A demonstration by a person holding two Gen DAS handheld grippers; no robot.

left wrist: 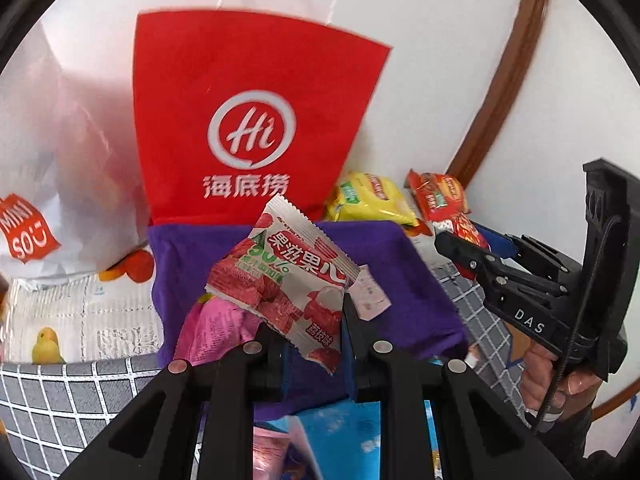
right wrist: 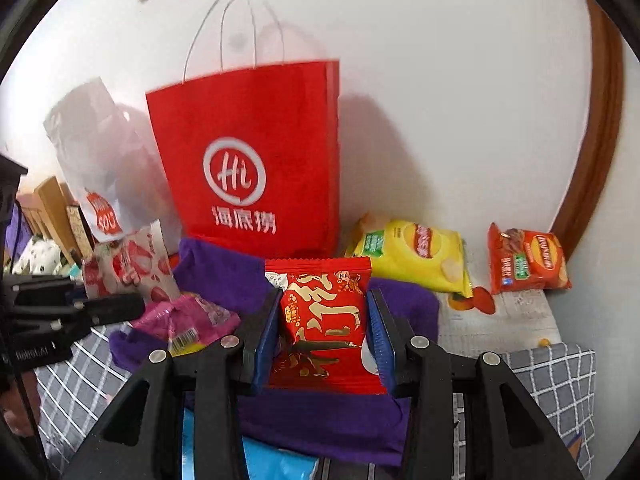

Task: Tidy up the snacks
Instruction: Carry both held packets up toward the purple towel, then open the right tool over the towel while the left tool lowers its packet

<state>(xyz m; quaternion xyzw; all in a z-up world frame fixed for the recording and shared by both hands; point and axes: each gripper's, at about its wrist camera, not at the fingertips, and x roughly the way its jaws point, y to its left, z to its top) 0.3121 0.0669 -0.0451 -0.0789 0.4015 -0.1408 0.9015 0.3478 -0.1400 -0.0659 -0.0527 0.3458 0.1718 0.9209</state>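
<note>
Left wrist view showed the left gripper [left wrist: 310, 332] clenched on a lychee candy packet [left wrist: 280, 280]; the right gripper [right wrist: 324, 328] grasped a red snack packet [right wrist: 326, 320]. Both packets were lifted, neither yet put away, so sorting seemed partway. Ahead of the fingers stood a red paper bag [left wrist: 248, 120], likely the destination; a purple cloth [right wrist: 224, 272] and pink packet [right wrist: 188, 316] lay below, chip bags [right wrist: 416, 256] right.

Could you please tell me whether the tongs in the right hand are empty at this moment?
No, the right tongs are shut on a red foil snack packet with gold lettering, pinched between the blue pads.
</note>
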